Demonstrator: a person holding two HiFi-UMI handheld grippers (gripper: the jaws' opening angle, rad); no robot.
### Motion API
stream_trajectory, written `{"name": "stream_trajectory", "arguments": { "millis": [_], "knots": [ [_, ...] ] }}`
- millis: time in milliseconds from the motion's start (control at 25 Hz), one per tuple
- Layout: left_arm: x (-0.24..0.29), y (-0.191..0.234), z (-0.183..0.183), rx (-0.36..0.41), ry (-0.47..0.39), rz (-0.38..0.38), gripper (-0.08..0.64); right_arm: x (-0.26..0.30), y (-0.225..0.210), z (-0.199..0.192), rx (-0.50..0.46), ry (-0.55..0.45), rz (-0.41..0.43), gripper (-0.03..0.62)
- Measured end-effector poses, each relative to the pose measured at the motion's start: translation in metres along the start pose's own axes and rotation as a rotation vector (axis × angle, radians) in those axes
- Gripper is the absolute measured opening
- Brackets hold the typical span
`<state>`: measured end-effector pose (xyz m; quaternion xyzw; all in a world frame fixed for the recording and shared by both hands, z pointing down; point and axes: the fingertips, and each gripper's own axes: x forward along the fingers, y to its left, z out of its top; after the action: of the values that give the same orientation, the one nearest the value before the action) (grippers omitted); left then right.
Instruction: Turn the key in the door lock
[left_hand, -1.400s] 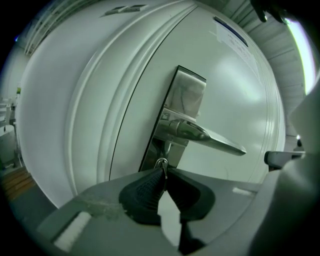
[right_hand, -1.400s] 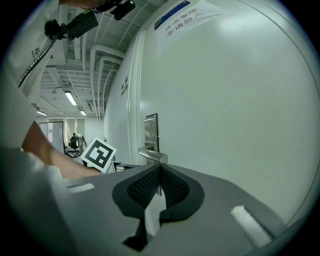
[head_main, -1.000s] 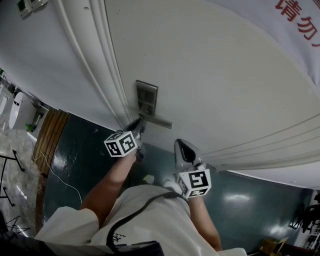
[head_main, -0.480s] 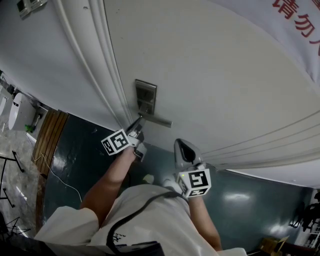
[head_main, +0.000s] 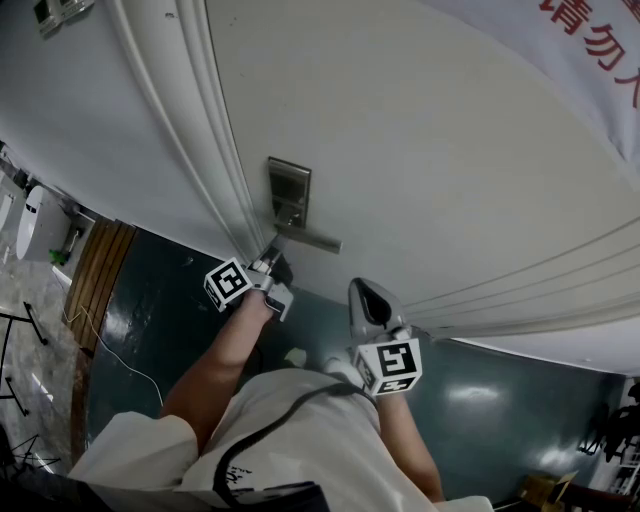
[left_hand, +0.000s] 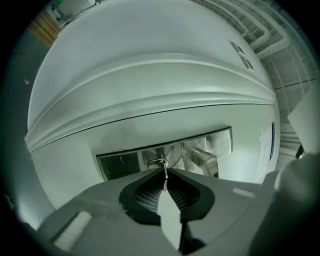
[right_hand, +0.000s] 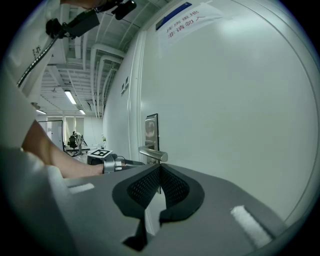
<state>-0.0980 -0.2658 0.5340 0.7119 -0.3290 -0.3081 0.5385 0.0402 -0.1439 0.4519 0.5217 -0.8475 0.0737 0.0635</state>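
The white door (head_main: 420, 150) carries a steel lock plate (head_main: 287, 195) with a lever handle (head_main: 308, 239) under it. My left gripper (head_main: 272, 258) points at the plate's lower end, just beside the lever, its marker cube (head_main: 228, 283) tilted. In the left gripper view the lock plate (left_hand: 125, 162) fills the middle. A thin key (left_hand: 164, 184) stands in the keyhole, and the left gripper (left_hand: 166, 172) is shut on it. My right gripper (head_main: 365, 298) hangs apart from the door, to the right and below. Its jaws (right_hand: 160, 169) meet with nothing between them.
Ribbed door-frame mouldings (head_main: 205, 150) run left of the lock. A notice with red lettering (head_main: 600, 45) hangs on the door at upper right. Below lie dark green floor (head_main: 150, 300), a wooden strip (head_main: 100, 270) and a thin cable (head_main: 110, 345).
The left gripper has rolled about its own axis with the key in it; its marker cube has swung left and turned. The right gripper has stayed put.
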Motion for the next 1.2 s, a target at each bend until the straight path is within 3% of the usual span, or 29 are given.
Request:
{"name": "stream_trajectory", "arguments": {
  "millis": [240,840,1000,1200],
  "knots": [
    [0.0,-0.001,0.0,-0.098,-0.017,-0.041,0.04,-0.005,-0.002,0.0,0.0,0.006,0.0,0.008],
    [0.002,-0.001,0.001,0.024,-0.011,0.016,0.093,-0.028,-0.021,0.007,-0.002,-0.009,-0.007,0.008],
    [-0.005,0.002,-0.005,0.059,-0.007,0.075,0.17,-0.036,-0.027,0.008,0.011,0.013,-0.009,0.009],
    [-0.017,0.002,-0.008,0.091,-0.025,0.115,0.17,-0.04,-0.035,0.01,0.021,0.015,0.003,0.008]
  ]
}}
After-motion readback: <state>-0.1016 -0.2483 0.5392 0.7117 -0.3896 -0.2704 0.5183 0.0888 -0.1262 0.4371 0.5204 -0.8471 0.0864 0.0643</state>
